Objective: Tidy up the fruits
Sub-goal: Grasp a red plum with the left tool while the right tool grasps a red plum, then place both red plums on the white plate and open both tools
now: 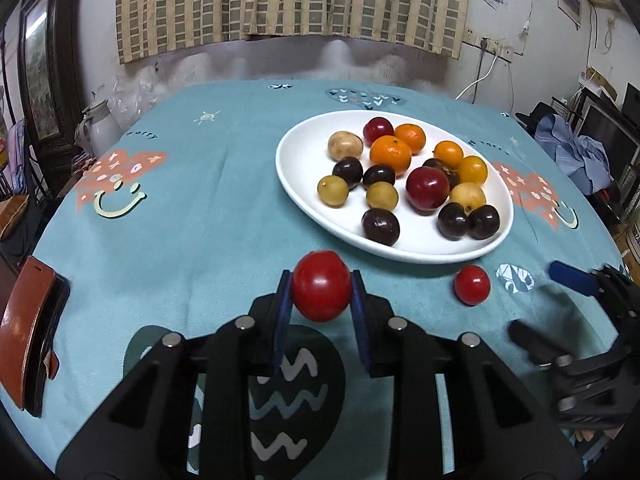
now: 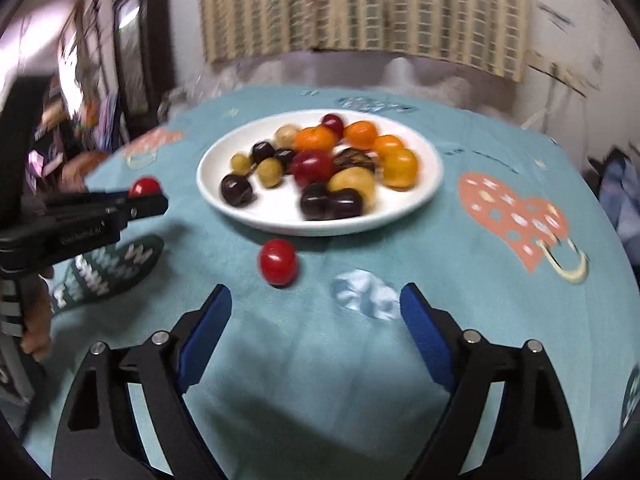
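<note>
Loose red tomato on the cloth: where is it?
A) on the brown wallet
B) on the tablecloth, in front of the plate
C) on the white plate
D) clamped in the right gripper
B: the loose red tomato lies on the tablecloth just short of the white plate, ahead of the open right gripper.

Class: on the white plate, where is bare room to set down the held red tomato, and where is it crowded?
Bare: the plate's near-left floor, beside the yellow-green fruit, and its front rim strip. Crowded: centre to right, around the oranges. The left gripper holds the tomato.
</note>
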Demonstrator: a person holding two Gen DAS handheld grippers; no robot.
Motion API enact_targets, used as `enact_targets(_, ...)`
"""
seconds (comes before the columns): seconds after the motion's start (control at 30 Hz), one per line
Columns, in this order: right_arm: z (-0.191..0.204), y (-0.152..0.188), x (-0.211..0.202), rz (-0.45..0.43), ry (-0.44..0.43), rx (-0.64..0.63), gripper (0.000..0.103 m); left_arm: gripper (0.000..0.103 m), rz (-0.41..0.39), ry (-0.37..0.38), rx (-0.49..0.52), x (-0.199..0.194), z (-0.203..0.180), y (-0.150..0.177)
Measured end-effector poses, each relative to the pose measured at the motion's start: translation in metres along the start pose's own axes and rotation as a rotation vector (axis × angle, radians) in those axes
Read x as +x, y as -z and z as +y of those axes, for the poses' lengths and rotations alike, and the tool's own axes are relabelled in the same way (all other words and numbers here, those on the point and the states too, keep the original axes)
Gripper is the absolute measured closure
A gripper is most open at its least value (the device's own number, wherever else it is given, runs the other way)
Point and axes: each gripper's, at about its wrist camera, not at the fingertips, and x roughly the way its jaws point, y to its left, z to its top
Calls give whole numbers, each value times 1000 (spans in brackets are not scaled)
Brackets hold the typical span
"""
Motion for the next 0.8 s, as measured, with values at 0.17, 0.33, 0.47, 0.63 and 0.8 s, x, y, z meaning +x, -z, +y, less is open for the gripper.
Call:
enact_targets(0.17, 3, -11, 20, 24, -37, 15, 38, 75, 8, 4, -3, 3, 1, 0)
enact_targets(0.33, -1, -13, 25, 36, -77, 44, 48, 75, 30, 14, 2, 9, -1, 2)
enact_targets(0.47, 3, -17, 32, 57, -87, 33, 55, 75, 46, 13, 14, 14, -4, 5)
enact_targets(0.63, -2, -17, 38, 83, -130, 67, 77, 75, 61, 22, 13, 18, -5, 7)
enact_targets(0.8, -14, -16, -9, 5, -158, 94, 77, 75, 51, 36, 9, 14, -6, 8)
